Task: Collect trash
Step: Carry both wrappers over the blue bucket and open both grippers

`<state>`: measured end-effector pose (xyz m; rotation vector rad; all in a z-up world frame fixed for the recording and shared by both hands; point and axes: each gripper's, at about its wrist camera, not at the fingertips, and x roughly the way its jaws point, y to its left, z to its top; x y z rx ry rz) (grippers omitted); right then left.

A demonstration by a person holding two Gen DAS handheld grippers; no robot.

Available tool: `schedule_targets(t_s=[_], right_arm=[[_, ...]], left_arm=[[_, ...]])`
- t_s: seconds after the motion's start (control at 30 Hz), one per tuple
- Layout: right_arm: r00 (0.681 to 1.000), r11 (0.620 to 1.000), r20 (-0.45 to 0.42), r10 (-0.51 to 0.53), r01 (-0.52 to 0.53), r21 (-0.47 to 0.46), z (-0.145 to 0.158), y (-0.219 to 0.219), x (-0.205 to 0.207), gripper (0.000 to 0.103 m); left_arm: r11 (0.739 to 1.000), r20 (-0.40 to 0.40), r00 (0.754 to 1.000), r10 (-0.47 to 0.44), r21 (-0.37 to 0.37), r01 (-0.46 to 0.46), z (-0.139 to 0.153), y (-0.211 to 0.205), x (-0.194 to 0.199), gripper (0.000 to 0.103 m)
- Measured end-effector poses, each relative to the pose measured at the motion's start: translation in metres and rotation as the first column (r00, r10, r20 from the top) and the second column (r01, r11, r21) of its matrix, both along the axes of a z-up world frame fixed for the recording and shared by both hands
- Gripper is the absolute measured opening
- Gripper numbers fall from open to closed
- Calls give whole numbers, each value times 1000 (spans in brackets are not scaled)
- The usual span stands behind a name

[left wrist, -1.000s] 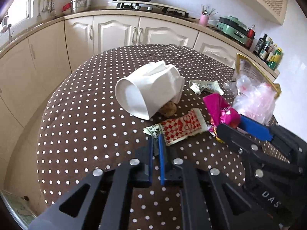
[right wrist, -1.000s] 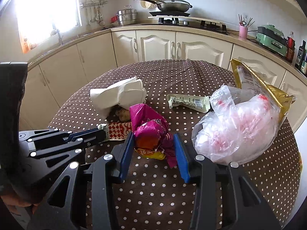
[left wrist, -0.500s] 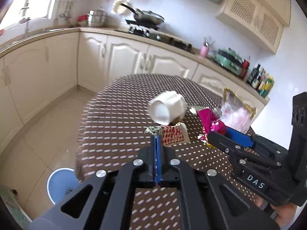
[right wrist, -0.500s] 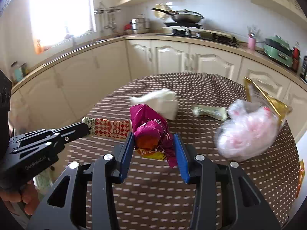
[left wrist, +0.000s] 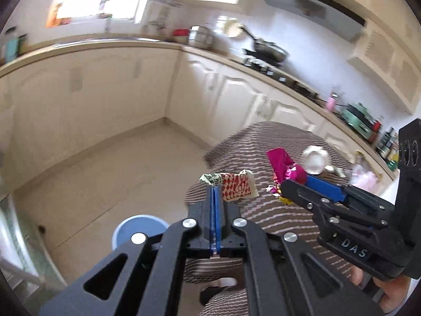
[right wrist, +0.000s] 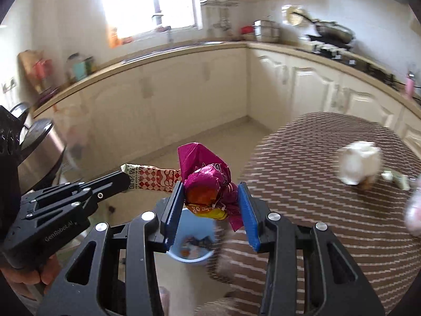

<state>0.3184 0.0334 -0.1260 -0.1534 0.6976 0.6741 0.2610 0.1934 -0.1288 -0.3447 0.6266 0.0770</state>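
while the left gripper [left wrist: 214,193] pinches the red-checked wrapper [left wrist: 235,185] flat between its closed blue pads, the right gripper [right wrist: 210,202] clamps the crumpled magenta snack bag [right wrist: 208,181]. both pieces of trash hang in the air past the edge of the brown dotted table [right wrist: 329,184], above the blue bin [right wrist: 189,247] on the floor, which has scraps inside. a white paper cup [right wrist: 359,162] lies on the table.

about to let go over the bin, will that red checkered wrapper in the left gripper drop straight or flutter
Probably flutter. The red checkered wrapper is a thin flat empty sleeve, so likely very light. It sticks out sideways from the left gripper, so it has some stiffness but would probably bend easily. The blue bin sits lower and nearer the right gripper, so it may drift wide.
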Motion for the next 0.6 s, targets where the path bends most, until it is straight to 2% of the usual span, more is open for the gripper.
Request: schedule_targets(t_s=[0.13, 0.3, 0.47, 0.6], right_arm=[[996, 997, -39, 74, -75, -15, -21, 47, -3, 40], [987, 990, -100, 125, -130, -49, -56, 91, -3, 40], [976, 983, -168, 141, -158, -94, -99, 123, 12, 40], [972, 981, -205, 119, -147, -128, -129, 132, 28, 40]], left_arm=[[997, -38, 997, 69, -12, -70, -20, 39, -11, 0], [985, -121, 979, 165, -38, -170, -61, 86, -16, 0], [975, -217, 955, 203, -49, -219, -107, 110, -2, 0], [969, -277, 936, 218, -50, -241, -142, 122, 22, 0]])
